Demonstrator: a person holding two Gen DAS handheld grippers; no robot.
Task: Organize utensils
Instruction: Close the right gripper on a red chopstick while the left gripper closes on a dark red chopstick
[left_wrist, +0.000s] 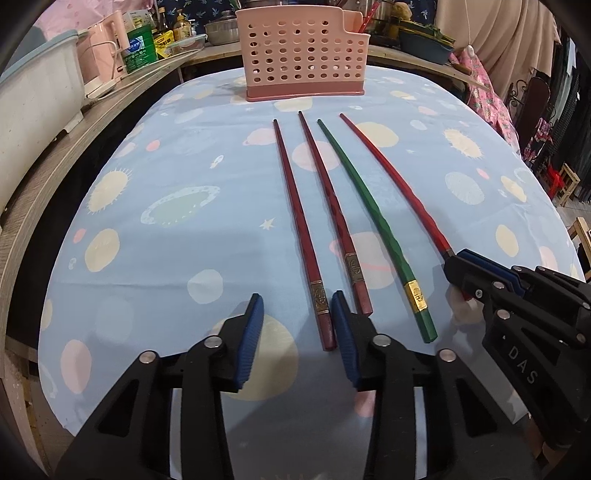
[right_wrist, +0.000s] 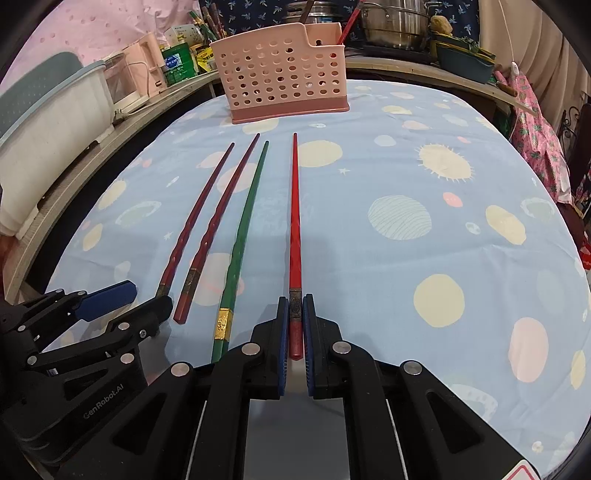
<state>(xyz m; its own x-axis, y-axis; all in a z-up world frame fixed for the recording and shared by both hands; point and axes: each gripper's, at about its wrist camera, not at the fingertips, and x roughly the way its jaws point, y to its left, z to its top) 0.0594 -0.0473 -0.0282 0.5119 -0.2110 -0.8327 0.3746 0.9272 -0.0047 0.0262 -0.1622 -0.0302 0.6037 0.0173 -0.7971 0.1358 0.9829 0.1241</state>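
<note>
Several chopsticks lie side by side on the blue space-print tablecloth (left_wrist: 166, 221), tips toward a pink perforated utensil holder (left_wrist: 301, 55) at the far edge, which also shows in the right wrist view (right_wrist: 280, 70). My left gripper (left_wrist: 297, 306) is open around the thick end of the leftmost dark red chopstick (left_wrist: 295, 206); a second dark red chopstick (left_wrist: 325, 177) and a green chopstick (left_wrist: 362, 195) lie to its right. My right gripper (right_wrist: 295, 306) is shut on the thick end of the bright red chopstick (right_wrist: 294, 221), which still lies along the cloth.
A wooden counter (left_wrist: 92, 122) curves along the left and back with a white bin (left_wrist: 33, 96), a pink kettle (left_wrist: 107, 48), bottles and pots. Pink patterned cloth (left_wrist: 487, 103) hangs at the right. The cloth's right half (right_wrist: 443, 221) holds no objects.
</note>
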